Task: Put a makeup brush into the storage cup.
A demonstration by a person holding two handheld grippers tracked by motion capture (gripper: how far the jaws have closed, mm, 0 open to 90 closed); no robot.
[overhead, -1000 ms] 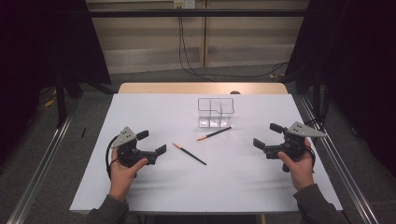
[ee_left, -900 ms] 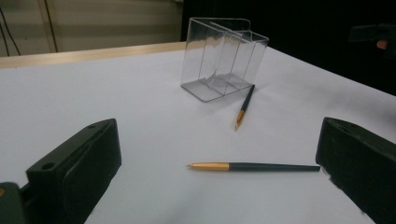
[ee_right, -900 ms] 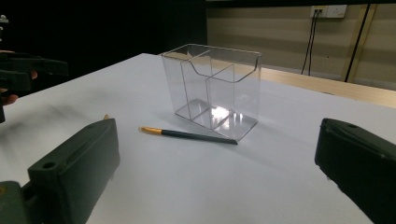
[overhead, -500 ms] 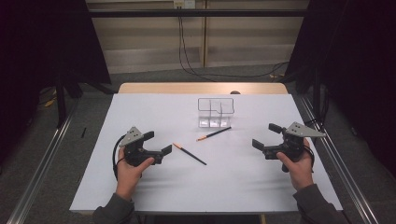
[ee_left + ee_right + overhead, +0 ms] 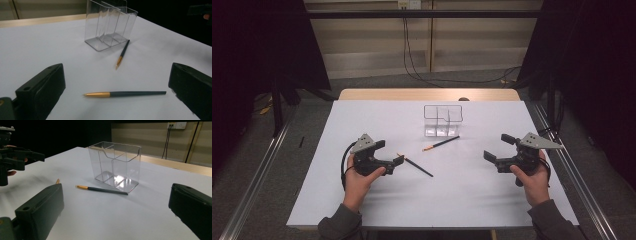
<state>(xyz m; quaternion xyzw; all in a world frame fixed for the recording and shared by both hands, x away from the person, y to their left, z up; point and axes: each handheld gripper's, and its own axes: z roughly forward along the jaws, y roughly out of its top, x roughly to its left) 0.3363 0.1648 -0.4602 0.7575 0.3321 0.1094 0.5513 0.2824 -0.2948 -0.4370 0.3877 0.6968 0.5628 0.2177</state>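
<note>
The left gripper [image 5: 384,153] is held low over the white bench [image 5: 362,210] with its jaws spread wide and nothing between them; in the left gripper view the near pen [image 5: 125,94] is seen lying flat on the bench between the two jaws, its gold end pointing to the left of that view. The right gripper [image 5: 497,148] is held at the bench's right side, jaws likewise wide apart and empty, well apart from both pens. The far pen [image 5: 441,144] lies just beside the front of the clear holder [image 5: 442,120], possibly touching its base.

Several slips can be foreseen. The near pen is thin and lies flat, so if the jaws are closed too high it may be missed, or it may be pinched off centre and swing down at one end. If the jaws are brought down too hard, the pen may be rolled or flicked across the smooth bench. The holder looks light, and it could be tipped or pushed if a pen is dropped against its rim or if the far pen is approached carelessly.

No brand, label or legible writing is visible on the pens, the holder or the grippers.
</note>
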